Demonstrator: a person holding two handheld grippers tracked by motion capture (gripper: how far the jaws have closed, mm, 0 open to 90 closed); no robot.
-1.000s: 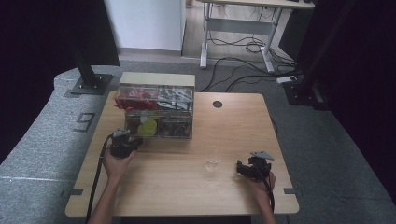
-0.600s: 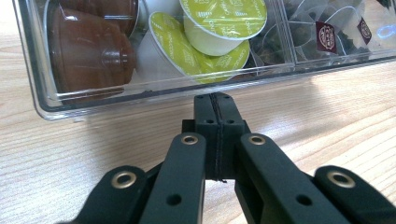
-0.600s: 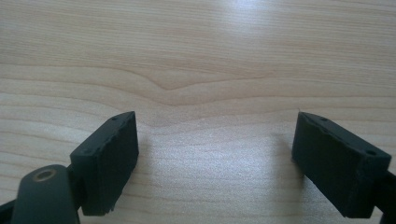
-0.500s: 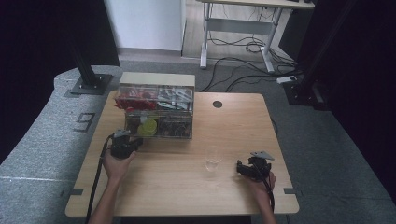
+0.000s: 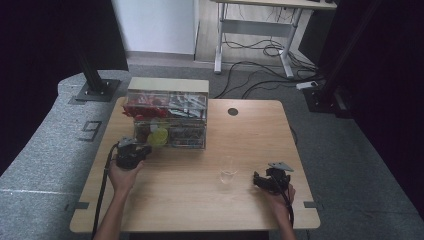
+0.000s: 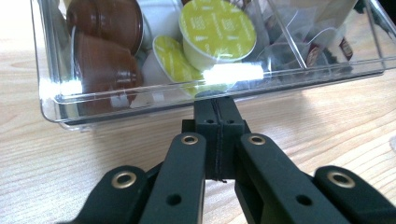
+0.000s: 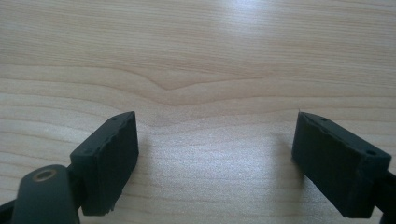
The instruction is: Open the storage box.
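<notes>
Right gripper (image 5: 261,180): rests low at the near right of the table (image 5: 260,130), held by the right hand (image 5: 278,194). In the right gripper view its jaws stand wide apart with bare wood between them; nothing is held. A grey plate sits on top of it.

Glass (image 5: 228,173): a small clear glass stands upright on the table just left of the right gripper, apart from it.

Left gripper (image 6: 217,105): held by the left hand (image 5: 123,174) at the near left of the table. In the left gripper view the two jaws are pressed together along their full length, with nothing visible between them. The tips meet the lower front edge of the drawer (image 6: 140,100); whether they pinch a lip or handle there cannot be told, as a bright glare covers that spot.

Drawer: clear plastic, at the lower left of the organiser (image 5: 167,117), its front standing toward the left gripper. It holds brown capsules (image 6: 105,21) at the left and yellow-lidded capsules (image 6: 217,29) in the middle; tea bags (image 6: 308,28) lie in the neighbouring compartment to the right.

Organiser: a clear box with a pale top, standing at the far left of the table, with red items in its upper left section.

Beyond the table: grey floor, cables, and the legs of a second desk.
</notes>
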